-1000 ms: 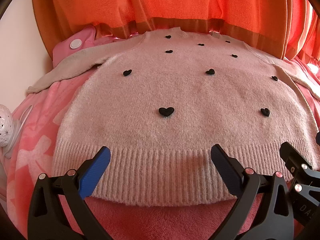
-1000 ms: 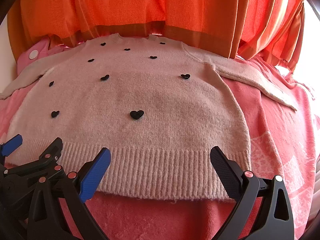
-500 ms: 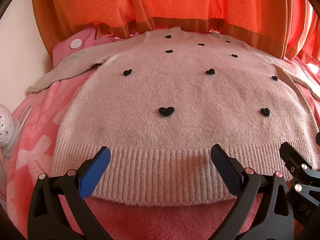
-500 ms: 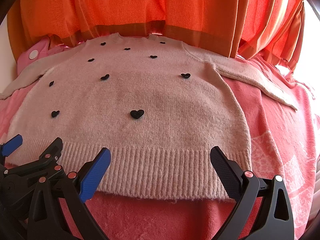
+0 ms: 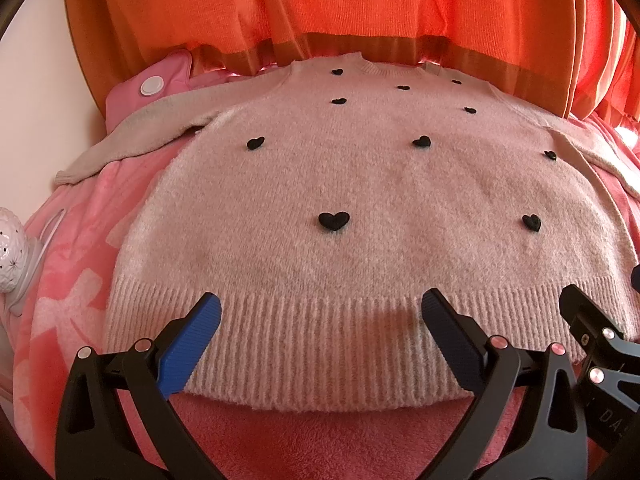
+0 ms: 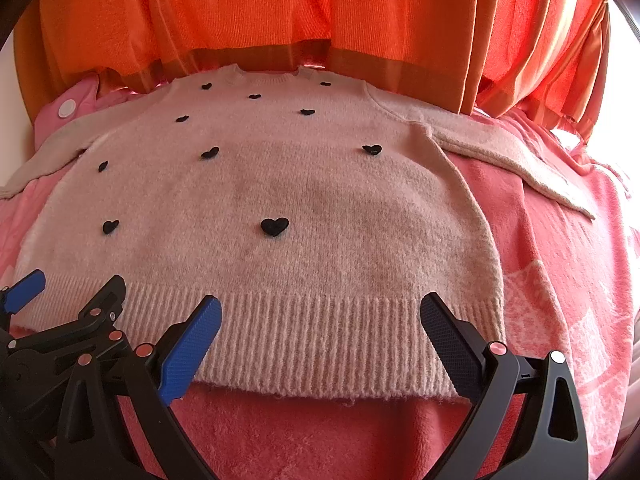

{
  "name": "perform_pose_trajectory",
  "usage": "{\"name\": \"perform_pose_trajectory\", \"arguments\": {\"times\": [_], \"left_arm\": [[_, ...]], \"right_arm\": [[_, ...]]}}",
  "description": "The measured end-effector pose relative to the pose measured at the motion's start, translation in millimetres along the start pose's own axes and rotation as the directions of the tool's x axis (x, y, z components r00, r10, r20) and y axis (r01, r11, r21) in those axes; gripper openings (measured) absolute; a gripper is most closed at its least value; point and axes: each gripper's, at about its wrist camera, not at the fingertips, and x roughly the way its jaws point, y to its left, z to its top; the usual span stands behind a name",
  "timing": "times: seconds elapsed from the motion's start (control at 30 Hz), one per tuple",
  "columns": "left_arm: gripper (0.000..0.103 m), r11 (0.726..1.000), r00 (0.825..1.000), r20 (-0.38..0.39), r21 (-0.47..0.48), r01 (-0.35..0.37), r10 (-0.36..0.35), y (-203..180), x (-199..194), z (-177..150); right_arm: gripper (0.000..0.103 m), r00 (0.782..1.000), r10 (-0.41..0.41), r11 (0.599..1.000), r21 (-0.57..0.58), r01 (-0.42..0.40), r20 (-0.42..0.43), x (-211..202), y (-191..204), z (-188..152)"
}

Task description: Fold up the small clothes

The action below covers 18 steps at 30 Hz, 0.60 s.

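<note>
A small pale pink knitted sweater (image 5: 360, 184) (image 6: 280, 184) with black hearts lies flat and face up on a pink blanket, ribbed hem nearest me, both sleeves spread out. My left gripper (image 5: 320, 316) is open, hovering just over the hem's left half with nothing between its fingers. My right gripper (image 6: 320, 316) is open too, over the hem's right half. Each gripper shows at the edge of the other's view: the right one (image 5: 592, 344) and the left one (image 6: 60, 320).
Orange curtains (image 5: 360, 12) hang right behind the collar. The pink blanket (image 6: 560, 280) with white bows extends to both sides. A pink item with a white round button (image 5: 152, 86) sits at the back left, a white ornament with a cable (image 5: 12, 248) at the left edge.
</note>
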Motion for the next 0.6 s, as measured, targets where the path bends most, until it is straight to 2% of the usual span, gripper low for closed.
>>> {"name": "perform_pose_trajectory", "arguments": {"times": [0.47,0.6], "left_arm": [[0.098,1.000,1.000,-0.010,0.000,0.000,0.000,-1,2,-3],[0.098,0.997,0.997,-0.033,-0.032,0.064,-0.065,3,-2,7]], "right_arm": [[0.098,1.000,0.013,1.000,0.006,-0.013,-0.023,0,1,-7],[0.096,0.994,0.092,0.995,0.055,-0.088,-0.066,-3,-16,7]]}}
